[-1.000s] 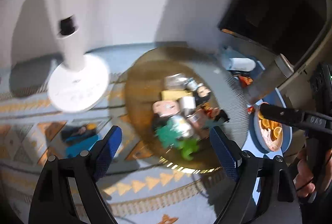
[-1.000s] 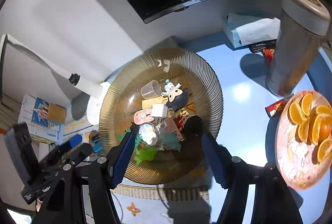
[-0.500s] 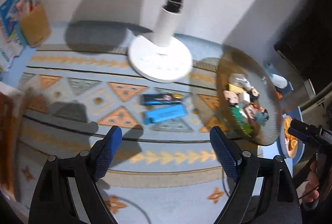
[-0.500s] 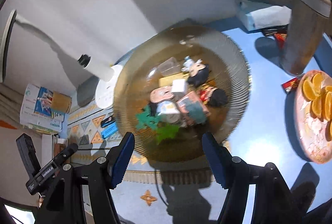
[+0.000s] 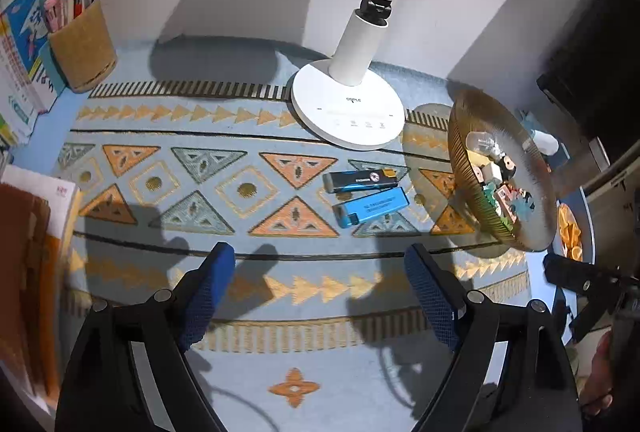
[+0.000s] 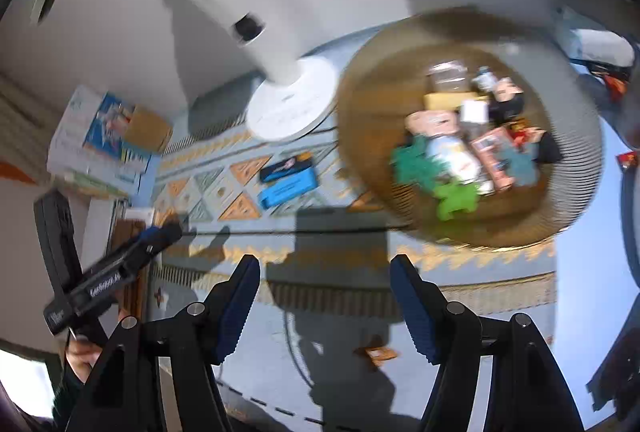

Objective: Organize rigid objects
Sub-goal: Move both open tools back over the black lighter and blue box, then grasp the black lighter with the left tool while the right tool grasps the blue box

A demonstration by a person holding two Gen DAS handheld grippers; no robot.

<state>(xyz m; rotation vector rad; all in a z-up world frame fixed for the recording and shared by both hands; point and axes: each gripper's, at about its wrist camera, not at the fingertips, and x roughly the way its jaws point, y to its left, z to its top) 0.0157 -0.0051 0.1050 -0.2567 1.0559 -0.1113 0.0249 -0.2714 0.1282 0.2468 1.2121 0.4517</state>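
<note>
Left gripper [image 5: 318, 284] hangs above the patterned mat [image 5: 248, 191], jaws spread wide, nothing between the blue pads. Right gripper [image 6: 324, 288] likewise empty, jaws parted somewhat less than the left's, over the mat's near border; its view is smeared with motion blur.

Task items: two flat rectangular pieces lie loose on the mat, side by side and nearly touching, a dark blue-and-black one [image 5: 362, 180] with a light blue one [image 5: 372, 209] just nearer the grippers. Both sit between the lamp base and the bowl, ahead of the left jaws and off to their right.

Amber ribbed bowl [image 5: 520, 228] stands at the mat's right end, holding a heap of small toys and blocks (green figures, a pink one, a clear cup, a white cube; finer detail lost to blur).

Surroundings: white desk lamp [image 5: 348, 107] with round base at the far edge of the mat, stem leaning up toward the wall. Pen holder [image 5: 82, 47] full of pens in the far left corner, books [image 5: 20, 71] stacked beside it. Plate of orange slices [image 5: 570, 232] beyond the bowl, mostly hidden by it.

No object lies between the left jaws and the two flat pieces; only bare mat.
</note>
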